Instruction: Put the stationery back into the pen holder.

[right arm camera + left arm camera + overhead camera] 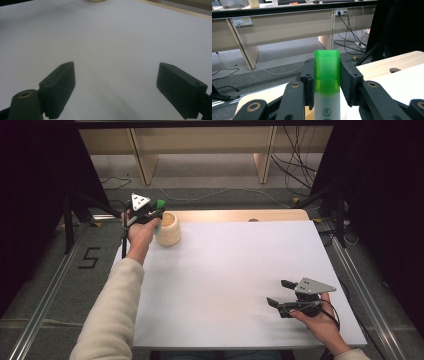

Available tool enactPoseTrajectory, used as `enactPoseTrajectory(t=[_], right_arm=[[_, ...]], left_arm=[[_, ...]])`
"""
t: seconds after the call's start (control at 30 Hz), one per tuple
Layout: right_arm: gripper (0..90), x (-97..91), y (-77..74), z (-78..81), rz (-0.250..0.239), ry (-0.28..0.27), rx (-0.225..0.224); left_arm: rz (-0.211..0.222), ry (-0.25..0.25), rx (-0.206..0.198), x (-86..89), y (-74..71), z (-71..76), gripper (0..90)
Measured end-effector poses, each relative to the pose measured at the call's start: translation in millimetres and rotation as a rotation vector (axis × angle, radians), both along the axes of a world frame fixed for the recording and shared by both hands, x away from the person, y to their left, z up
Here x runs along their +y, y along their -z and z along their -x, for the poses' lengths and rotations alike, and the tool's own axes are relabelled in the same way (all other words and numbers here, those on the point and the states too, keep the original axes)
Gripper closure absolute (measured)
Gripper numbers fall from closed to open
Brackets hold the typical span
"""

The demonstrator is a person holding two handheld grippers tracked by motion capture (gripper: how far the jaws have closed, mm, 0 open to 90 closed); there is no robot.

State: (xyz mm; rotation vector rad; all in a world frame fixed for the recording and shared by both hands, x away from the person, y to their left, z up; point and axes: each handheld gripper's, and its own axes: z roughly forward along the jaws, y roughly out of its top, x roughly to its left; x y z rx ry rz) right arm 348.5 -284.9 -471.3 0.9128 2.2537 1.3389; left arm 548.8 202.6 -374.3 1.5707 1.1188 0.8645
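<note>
left gripper view: my left gripper (327, 83) clamps a white marker with a translucent green cap (327, 75) at frame centre. high view: it's upper left, beside a cream round cup (168, 229). my right gripper (281, 292) gapes wide, lower right.

Rectangular table with a white top (235, 285) and a pale wooden strip (240, 215) along the far edge, pierced by a small dark round hole (254, 220). Near the far left corner, a cream round wooden cup (169, 231), standing upright on the white.
</note>
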Motion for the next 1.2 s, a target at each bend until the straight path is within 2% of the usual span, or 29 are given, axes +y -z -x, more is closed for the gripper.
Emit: enactPoseTrajectory(t=[0.43, 0.83, 0.97, 1.2], right_arm=[[16.3, -0.3, -0.1, 0.0, -0.005, 0.003, 0.003], [16.3, -0.6, 0.0, -0.3, -0.006, 0.004, 0.002], [16.3, -0.3, 0.0, -0.2, -0.006, 0.004, 0.004], [16.3, -0.6, 0.0, -0.2, -0.006, 0.004, 0.003]], left_arm=[[-0.001, 0.000, -0.011, -3.7, -5.8, -6.4, 67.0], [-0.002, -0.007, -0.002, -3.6, -5.6, -11.7, 67.0], [0.018, -0.009, -0.003, -4.1, -5.8, -13.2, 67.0], [0.027, -0.012, 0.004, -4.8, -6.4, -16.8, 67.0]])
